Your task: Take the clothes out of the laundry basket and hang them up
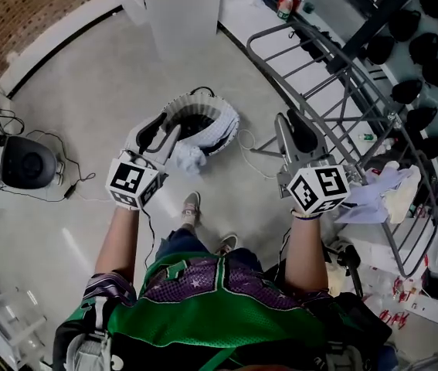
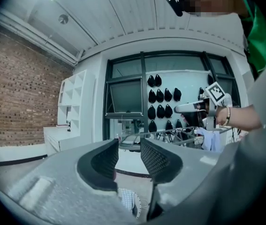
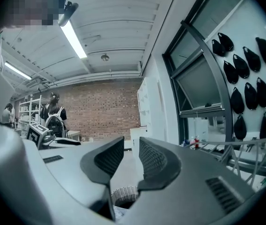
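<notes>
Two tongs, jaws apart and empty, hover level on outstretched forearms: the left gripper (image 1: 161, 136) over the laundry basket's (image 1: 226, 122) near rim, the right gripper (image 1: 293, 130) just right of it. The single basket's dark inside hides how many clothes it holds; one pale garment (image 1: 190, 159) shows at its near edge. Two pale pieces (image 1: 385, 192) drape the drying rack (image 1: 334, 79), farther right.

The pale floor (image 1: 87, 91) bears the white laundry basket (image 1: 223, 127) — clothes (image 1: 188, 159) inside — beside the drying rack (image 1: 333, 59).
</notes>
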Tool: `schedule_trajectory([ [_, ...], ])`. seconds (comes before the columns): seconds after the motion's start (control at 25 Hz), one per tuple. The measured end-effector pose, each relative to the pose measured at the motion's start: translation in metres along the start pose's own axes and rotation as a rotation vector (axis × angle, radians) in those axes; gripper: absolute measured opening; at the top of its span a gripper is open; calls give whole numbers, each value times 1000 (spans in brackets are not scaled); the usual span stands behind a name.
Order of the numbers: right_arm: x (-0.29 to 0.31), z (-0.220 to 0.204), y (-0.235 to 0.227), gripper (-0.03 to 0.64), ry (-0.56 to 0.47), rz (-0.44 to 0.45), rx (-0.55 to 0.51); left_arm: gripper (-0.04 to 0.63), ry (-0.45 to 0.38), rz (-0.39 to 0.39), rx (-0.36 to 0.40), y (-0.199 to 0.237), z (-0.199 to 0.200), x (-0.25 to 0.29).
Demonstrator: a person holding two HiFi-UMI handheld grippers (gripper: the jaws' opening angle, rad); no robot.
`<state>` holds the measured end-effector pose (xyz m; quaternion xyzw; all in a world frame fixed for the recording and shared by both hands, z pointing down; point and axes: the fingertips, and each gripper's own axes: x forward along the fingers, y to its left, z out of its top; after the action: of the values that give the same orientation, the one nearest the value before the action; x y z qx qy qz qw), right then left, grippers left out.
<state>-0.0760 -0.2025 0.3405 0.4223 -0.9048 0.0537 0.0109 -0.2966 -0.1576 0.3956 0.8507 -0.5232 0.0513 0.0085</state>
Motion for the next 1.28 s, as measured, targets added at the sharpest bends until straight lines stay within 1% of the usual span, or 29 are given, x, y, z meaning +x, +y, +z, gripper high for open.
schedule_trajectory([
  [0.16,15,-26,-3,87,28,-1,16,143,58,-33,-4,5,-46,11],
  [0.28,27,-50,-4,87,52,3,32,143,115,-54,5,10,-87,21],
  [0.4,41,-75,-5,89,84,10,46,143,167,-76,-4,14,-129,33],
  [0.56,52,-111,-8,89,132,11,75,143,231,-100,-33,12,-187,45],
  [0.76,66,-144,-13,89,159,22,105,143,311,-126,-23,6,-255,63],
  [0.88,67,-164,-16,89,177,27,111,143,363,-134,-25,-2,-295,65],
  [1.08,70,-205,-20,90,201,32,127,146,423,-124,-48,-4,-361,70],
  [1.28,77,-247,-17,91,188,43,116,160,478,-139,-73,-3,-435,72],
])
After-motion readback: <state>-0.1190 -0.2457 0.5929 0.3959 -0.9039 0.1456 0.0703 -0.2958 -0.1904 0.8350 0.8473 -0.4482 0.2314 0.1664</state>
